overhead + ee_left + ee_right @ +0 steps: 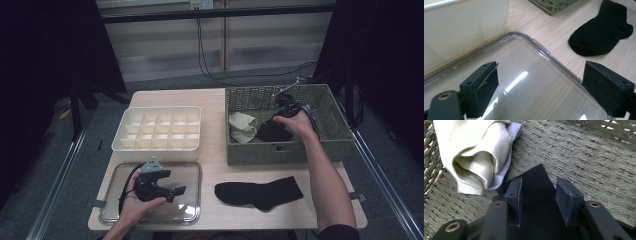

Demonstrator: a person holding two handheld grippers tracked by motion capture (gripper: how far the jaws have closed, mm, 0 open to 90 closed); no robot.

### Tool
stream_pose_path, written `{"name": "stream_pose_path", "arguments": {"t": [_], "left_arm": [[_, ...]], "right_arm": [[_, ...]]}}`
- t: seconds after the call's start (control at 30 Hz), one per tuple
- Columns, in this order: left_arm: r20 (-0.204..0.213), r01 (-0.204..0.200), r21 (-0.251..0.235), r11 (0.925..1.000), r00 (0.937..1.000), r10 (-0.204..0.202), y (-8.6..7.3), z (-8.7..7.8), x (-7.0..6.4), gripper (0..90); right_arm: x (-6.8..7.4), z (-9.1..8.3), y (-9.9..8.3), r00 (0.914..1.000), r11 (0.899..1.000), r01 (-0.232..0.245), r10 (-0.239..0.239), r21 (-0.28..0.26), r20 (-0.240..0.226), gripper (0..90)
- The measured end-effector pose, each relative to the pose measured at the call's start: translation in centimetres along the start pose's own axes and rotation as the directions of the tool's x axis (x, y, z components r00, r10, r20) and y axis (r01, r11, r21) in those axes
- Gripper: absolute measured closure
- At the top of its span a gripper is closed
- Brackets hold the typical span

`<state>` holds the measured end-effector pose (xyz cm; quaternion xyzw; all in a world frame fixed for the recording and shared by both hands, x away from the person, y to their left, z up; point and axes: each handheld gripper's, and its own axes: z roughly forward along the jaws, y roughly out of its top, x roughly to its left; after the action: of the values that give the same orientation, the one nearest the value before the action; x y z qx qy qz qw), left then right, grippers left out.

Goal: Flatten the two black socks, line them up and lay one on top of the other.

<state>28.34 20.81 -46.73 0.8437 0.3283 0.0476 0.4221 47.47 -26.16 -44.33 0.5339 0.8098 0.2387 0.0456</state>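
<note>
The right tongs (537,202), half closed, straddled a black sock (534,182) in the basket (335,107), its long axis along them. The left tongs (541,87) gaped empty over the clear lid (529,75).

You face a pale wooden surface (215,97) standing on a grey floor (70,200). Behind it runs a light panelled wall (165,45) with black cables (205,60) hanging down it from a socket (201,4). Dark curtains (45,55) close in on both sides, and the room is dim.
</note>
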Motion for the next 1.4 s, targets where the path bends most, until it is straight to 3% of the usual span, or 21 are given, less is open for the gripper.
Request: {"name": "stream_pose_path", "arguments": {"t": [0.1,0.2,0.57,0.7,0.87,1.07,1.2,1.4], "left_arm": [[0.005,-0.005,0.007,1.0,1.0,0.005,0.0,0.1,-0.1,12.6],[0.012,-0.011,0.007,0.9999,0.9999,0.011,0.0,0.3,-0.3,12.2],[0.013,-0.007,0.011,0.9999,0.9999,0.007,0.0,0.3,-0.1,12.1],[0.015,-0.006,0.012,0.9999,0.9999,0.006,0.0,0.4,-0.2,12.0],[0.015,-0.005,0.006,1.0,0.9999,0.005,0.0,0.3,-0.2,12.2],[0.016,-0.004,0.005,1.0,0.9999,0.004,0.0,0.2,-0.1,12.2],[0.016,-0.001,0.006,1.0,0.9999,0.001,0.0,0.2,-0.1,12.1],[0.017,-0.003,0.006,1.0,0.9998,0.003,0.0,0.2,-0.2,12.1]], "right_arm": [[0.0,0.3,-0.1,0.9999,1.0,0.01,-0.01,0.013,-0.009,56.0],[0.4,1.1,-0.2,0.9988,0.996,0.046,-0.044,0.076,-0.019,55.2],[0.7,2.1,-0.2,0.9966,0.987,0.07,-0.076,0.147,0.033,53.4],[1.3,2.5,-0.2,0.9891,0.977,0.122,-0.134,0.177,0.061,59.8],[1.4,2.4,-0.1,0.9919,0.974,0.101,-0.115,0.204,0.054,81.4],[1.1,1.8,-0.1,0.9952,0.983,0.073,-0.083,0.168,0.053,87.1],[0.8,0.8,-0.1,0.9982,0.997,0.042,-0.045,0.07,0.039,87.6],[0.3,-0.3,-0.1,0.9999,0.999,0.01,-0.01,-0.036,0.002,87.6]]}}
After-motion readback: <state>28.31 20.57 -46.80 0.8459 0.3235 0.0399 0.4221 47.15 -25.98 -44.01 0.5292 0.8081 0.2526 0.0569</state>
